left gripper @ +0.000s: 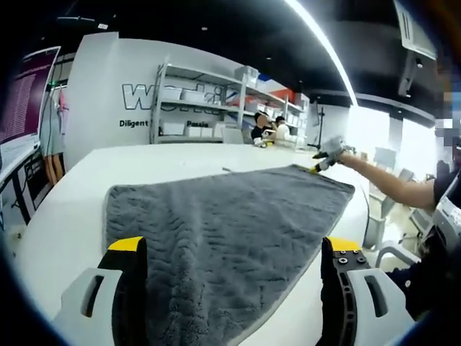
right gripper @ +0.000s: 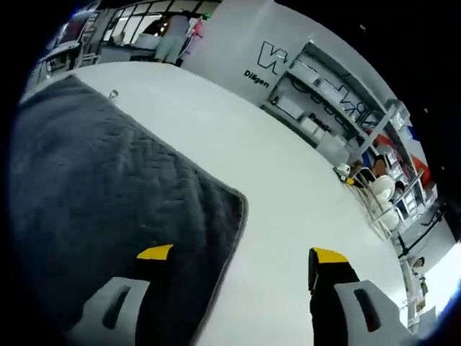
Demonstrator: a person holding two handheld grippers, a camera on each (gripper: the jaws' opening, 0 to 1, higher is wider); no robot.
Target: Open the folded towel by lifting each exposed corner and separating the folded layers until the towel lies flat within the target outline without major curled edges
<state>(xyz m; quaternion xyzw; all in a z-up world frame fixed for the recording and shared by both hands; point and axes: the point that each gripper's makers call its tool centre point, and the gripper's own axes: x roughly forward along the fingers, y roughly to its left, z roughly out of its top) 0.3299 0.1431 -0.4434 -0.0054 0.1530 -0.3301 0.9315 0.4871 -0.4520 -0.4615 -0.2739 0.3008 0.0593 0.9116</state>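
Grey towel point(left gripper: 223, 231) lies spread on the white table point(left gripper: 65, 216), looks mostly opened out already. No target outline visible on the table, so can't check fit.

Left gripper view: left gripper point(left gripper: 229, 249) jaws apart, nothing between them but towel surface below; yellow-tipped jaws straddle the near part of the cloth. Towel runs away from the jaws toward the far right corner. Near right edge shows a lighter hem, slanting toward the right jaw. Right gripper point(left gripper: 330, 153) shows at the far right corner of the towel, on the end of the person's forearm point(left gripper: 392, 186); touching or just above the corner, can't tell.

Right gripper view: right gripper point(right gripper: 241, 254) jaws apart, empty. Towel corner point(right gripper: 234, 198) rounded, lying flat, just ahead of the left jaw; the right jaw is over bare table. Towel extends left and away from that corner.

Judgement: right gripper is nearer the exposed far right corner, so any last tug or smoothing there falls to it. Left one sits over the near edge. Task looks near done; no big curl seen.

Background: shelving point(left gripper: 209, 108), people far off.
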